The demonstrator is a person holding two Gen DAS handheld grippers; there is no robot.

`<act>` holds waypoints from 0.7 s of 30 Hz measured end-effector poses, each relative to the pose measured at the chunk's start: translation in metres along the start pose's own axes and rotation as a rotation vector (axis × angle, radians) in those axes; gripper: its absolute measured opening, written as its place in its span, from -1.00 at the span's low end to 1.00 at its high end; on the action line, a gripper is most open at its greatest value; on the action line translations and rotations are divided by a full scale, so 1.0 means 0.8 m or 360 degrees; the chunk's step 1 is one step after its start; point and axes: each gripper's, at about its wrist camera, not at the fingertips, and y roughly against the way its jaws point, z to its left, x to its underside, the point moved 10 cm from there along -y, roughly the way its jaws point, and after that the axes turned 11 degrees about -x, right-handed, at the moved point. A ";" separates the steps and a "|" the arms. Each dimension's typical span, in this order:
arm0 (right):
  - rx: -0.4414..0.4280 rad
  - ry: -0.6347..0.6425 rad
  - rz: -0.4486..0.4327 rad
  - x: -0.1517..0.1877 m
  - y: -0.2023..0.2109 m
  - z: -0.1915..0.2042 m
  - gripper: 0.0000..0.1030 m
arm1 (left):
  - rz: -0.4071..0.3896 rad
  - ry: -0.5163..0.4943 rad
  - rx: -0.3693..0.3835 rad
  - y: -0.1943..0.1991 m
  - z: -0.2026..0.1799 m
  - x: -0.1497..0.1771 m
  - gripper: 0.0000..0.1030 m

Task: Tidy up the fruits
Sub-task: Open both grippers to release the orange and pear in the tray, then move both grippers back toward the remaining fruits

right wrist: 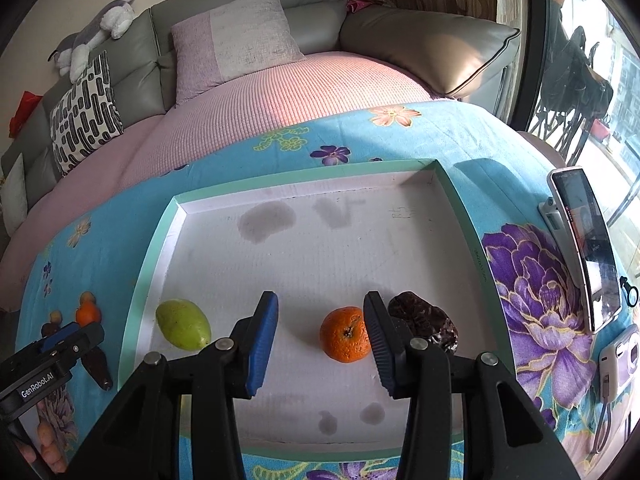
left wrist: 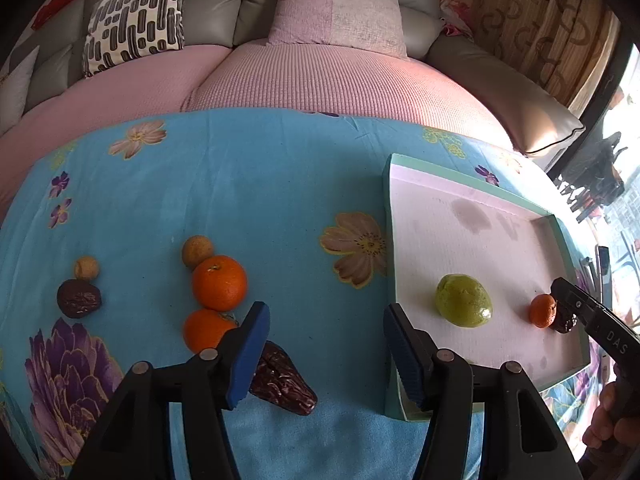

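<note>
Hand-held grippers agape, empty.

Tablecloth: matt printed cloth. Tray: matt white floor, stained. Green fruit: smooth, glossy. Orange: pitted skin. Date: wrinkled, shiny. Left claw pads: ribbed blue, matt black arms.

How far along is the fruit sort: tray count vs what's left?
Done: the tray holds a green fruit, a small orange and a date.
In hand: nothing; the right gripper and the left gripper are open.
Left on the cloth: two oranges, three dates and two small brown fruits.
</note>
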 end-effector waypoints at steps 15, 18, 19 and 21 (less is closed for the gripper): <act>-0.0105 0.0136 0.0029 0.007 -0.012 0.053 -0.11 | -0.0031 0.0161 -0.0192 -0.008 0.072 -0.013 0.32; -0.0101 0.0124 0.0041 0.009 -0.016 0.049 0.13 | -0.0032 0.0151 -0.0190 -0.009 0.069 -0.013 0.39; -0.0100 0.0118 0.0043 0.009 -0.017 0.047 0.36 | -0.0033 0.0145 -0.0187 -0.009 0.068 -0.013 0.47; -0.0093 0.0111 0.0046 0.010 -0.018 0.044 0.43 | -0.0033 0.0132 -0.0187 -0.010 0.065 -0.013 0.64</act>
